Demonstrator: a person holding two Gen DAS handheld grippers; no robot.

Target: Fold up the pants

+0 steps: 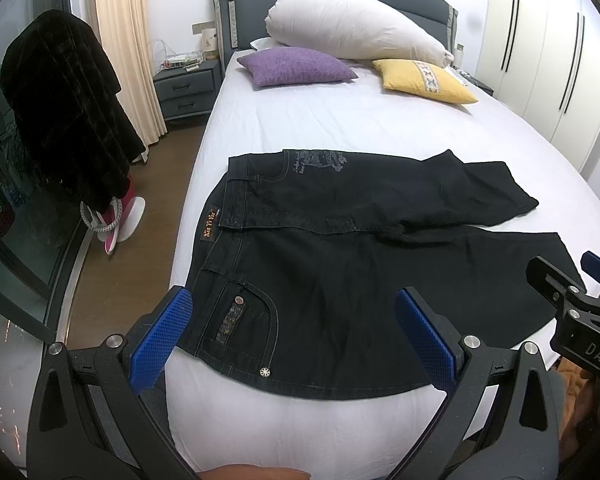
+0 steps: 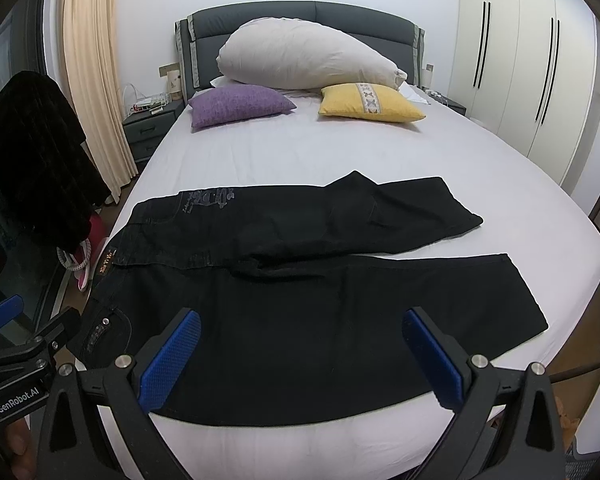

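Note:
Black jeans [image 1: 340, 248] lie spread across the foot of a white bed [image 1: 340, 120], waistband to the left, legs running right. The far leg is rumpled and partly folded over itself. They also show in the right wrist view [image 2: 300, 280]. My left gripper [image 1: 296, 320] is open and empty, hovering above the near hip pocket at the bed's front edge. My right gripper [image 2: 300, 344] is open and empty above the near leg. The right gripper appears at the right edge of the left wrist view [image 1: 572, 296].
A large white pillow [image 2: 304, 56], a purple cushion [image 2: 240, 104] and a yellow cushion [image 2: 368, 102] lie at the headboard. A dark garment [image 1: 60, 108] hangs on a rack left of the bed. A nightstand [image 1: 186, 88] stands beside the bed, wardrobes [image 2: 540, 80] at right.

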